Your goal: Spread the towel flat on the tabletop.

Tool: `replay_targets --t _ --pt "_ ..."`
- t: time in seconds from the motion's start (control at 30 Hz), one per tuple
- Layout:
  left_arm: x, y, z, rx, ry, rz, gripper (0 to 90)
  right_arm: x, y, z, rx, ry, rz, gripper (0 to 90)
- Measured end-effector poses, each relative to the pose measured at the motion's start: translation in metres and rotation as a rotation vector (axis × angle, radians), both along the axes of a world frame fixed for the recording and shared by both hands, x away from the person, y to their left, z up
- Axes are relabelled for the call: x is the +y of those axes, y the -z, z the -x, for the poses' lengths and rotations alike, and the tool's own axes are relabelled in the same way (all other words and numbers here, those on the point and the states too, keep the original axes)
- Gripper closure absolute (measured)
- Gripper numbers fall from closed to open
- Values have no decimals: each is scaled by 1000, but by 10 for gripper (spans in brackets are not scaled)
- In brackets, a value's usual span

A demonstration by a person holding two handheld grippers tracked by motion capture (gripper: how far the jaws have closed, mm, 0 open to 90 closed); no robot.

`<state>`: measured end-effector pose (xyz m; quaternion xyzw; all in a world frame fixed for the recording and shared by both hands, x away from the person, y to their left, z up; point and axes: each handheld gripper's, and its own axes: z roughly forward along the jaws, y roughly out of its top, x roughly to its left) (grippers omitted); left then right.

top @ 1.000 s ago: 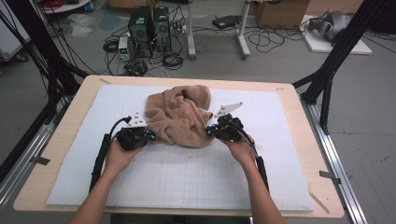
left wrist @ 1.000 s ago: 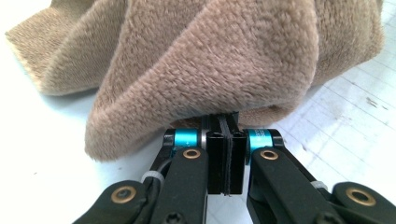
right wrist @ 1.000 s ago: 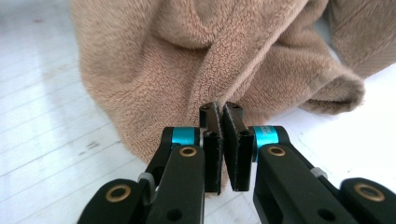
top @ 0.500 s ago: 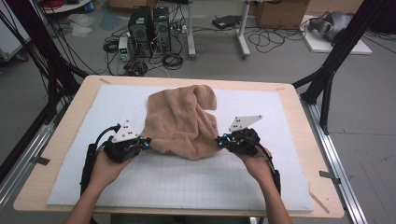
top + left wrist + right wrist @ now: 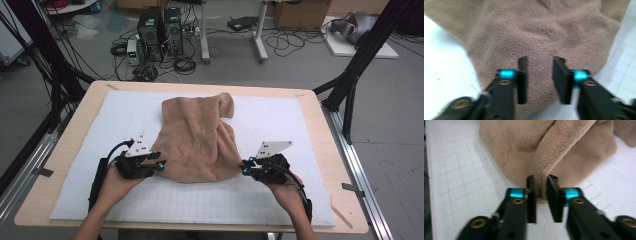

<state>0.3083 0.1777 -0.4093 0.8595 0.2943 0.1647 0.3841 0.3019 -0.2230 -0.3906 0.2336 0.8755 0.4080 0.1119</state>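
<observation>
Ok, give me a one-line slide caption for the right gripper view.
Right gripper with its jaws either side of a raised fold at the edge of the tan fleece cloth on the white gridded mat.

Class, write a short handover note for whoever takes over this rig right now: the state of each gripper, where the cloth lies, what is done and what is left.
Left gripper: jaws have just been opening; they stand apart over the near left edge of the tan fleece cloth, no grip.
Right gripper: jaws have just been opening; a fold of the cloth's near right corner sits between them, seemingly no longer pinched.
Cloth: on the white gridded mat, pulled out towards the person; its far end is bunched and its right side folded over.
Done: near edge drawn wide.
Left: likely smoothing the far end, then whatever folding follows.
</observation>
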Motion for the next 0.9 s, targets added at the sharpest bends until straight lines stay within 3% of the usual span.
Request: replay_targets --t 0.1,0.17,0.37,0.47,0.53,0.6,0.73,0.9 --pt "-5 9 -8 28 -10 -56 458 7 -2 -10 -23 14 -3 606" --pt "-7 14 -13 40 -7 -69 459 15 -1 -19 -31 30 9 548" --pt "-9 20 -18 56 -3 -75 613 37 20 -43 43 19 61 538" --pt "-9 19 -18 56 3 -74 687 43 33 -50 92 16 103 605" --pt "-9 18 -16 46 6 -83 717 45 41 -51 127 0 103 687" --pt "-10 16 -12 34 10 -91 735 45 43 -50 128 -8 88 773" --pt "-4 7 -3 13 23 -70 750 41 37 -44 128 -46 89 847" --pt "13 -5 7 18 29 32 755 28 27 -26 113 -64 72 852"
